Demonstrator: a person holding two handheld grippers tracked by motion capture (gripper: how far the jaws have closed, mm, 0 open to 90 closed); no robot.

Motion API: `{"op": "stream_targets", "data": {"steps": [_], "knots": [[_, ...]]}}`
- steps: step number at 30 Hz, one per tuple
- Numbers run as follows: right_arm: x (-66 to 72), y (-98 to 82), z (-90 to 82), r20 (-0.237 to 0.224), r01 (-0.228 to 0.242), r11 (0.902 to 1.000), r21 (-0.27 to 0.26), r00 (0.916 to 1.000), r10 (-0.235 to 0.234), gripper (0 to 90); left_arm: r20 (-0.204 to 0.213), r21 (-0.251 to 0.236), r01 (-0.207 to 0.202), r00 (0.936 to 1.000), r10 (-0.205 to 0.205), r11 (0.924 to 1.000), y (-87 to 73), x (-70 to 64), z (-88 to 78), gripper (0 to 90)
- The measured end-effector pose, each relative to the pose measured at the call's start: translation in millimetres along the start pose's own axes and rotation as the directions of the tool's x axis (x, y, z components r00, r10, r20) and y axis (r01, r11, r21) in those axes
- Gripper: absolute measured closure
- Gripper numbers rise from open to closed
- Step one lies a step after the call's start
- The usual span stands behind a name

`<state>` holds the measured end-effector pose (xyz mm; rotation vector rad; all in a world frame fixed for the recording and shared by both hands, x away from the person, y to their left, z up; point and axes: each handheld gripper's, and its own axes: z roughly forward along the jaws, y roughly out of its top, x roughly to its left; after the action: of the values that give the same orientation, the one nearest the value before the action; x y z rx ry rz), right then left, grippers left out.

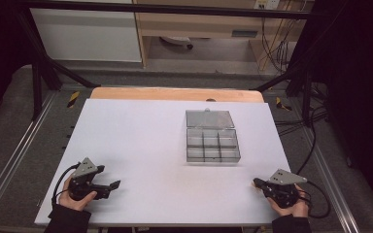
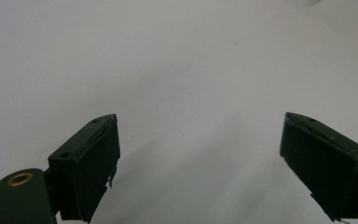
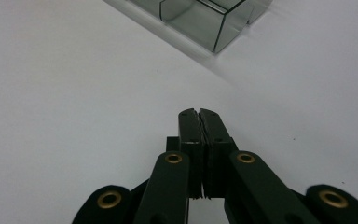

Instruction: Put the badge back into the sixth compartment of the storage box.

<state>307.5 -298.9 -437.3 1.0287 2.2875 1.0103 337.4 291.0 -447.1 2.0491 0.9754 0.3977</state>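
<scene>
White desk [image 1: 141, 145] top, wooden strip along its far edge, grey floor and black frame posts around it. Near-left corner: left gripper [image 1: 110, 187] held in a hand [image 1: 73, 198], jaws spread wide with nothing between them; left gripper view [image 2: 200, 154] confirms the wide gap over bare white surface. Near-right corner: right gripper [image 1: 256, 183] in the other hand [image 1: 294, 206], jaws pressed together, nothing pinched; right gripper view [image 3: 199, 116] shows the tips touching. Farther in, right of centre and toward the far edge: clear compartment box [image 1: 212, 144], lid [image 1: 209, 118] laid open flat on its far side. Box corner [image 3: 205, 23] sits well ahead of the right gripper's tips.
</scene>
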Motion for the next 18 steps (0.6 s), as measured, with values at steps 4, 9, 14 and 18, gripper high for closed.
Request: {"op": "stream_targets", "data": {"steps": [4,9,14,18], "knots": [[0.5,0.9,0.4,0.003,0.002,1.0000,0.003,1.0000,-0.003,88.8,0.000,0.000,0.000,1.0000,0.000,1.0000,0.0,0.0,0.0,12.0],[0.3,1.1,-0.1,0.004,-0.001,1.0000,0.003,1.0000,0.001,88.8,0.000,-0.001,0.000,1.0000,0.000,1.0000,0.0,0.0,0.0,12.0],[0.5,2.7,-1.8,0.001,-0.005,0.9999,-0.010,1.0000,0.005,88.9,0.000,0.000,0.000,1.0000,0.000,1.0000,0.0,0.1,0.0,12.1],[0.4,3.9,-2.3,-0.003,-0.006,0.9999,-0.015,1.0000,0.006,88.9,-0.001,0.001,0.001,1.0000,-0.001,1.0000,0.0,0.0,0.1,12.0]]}}
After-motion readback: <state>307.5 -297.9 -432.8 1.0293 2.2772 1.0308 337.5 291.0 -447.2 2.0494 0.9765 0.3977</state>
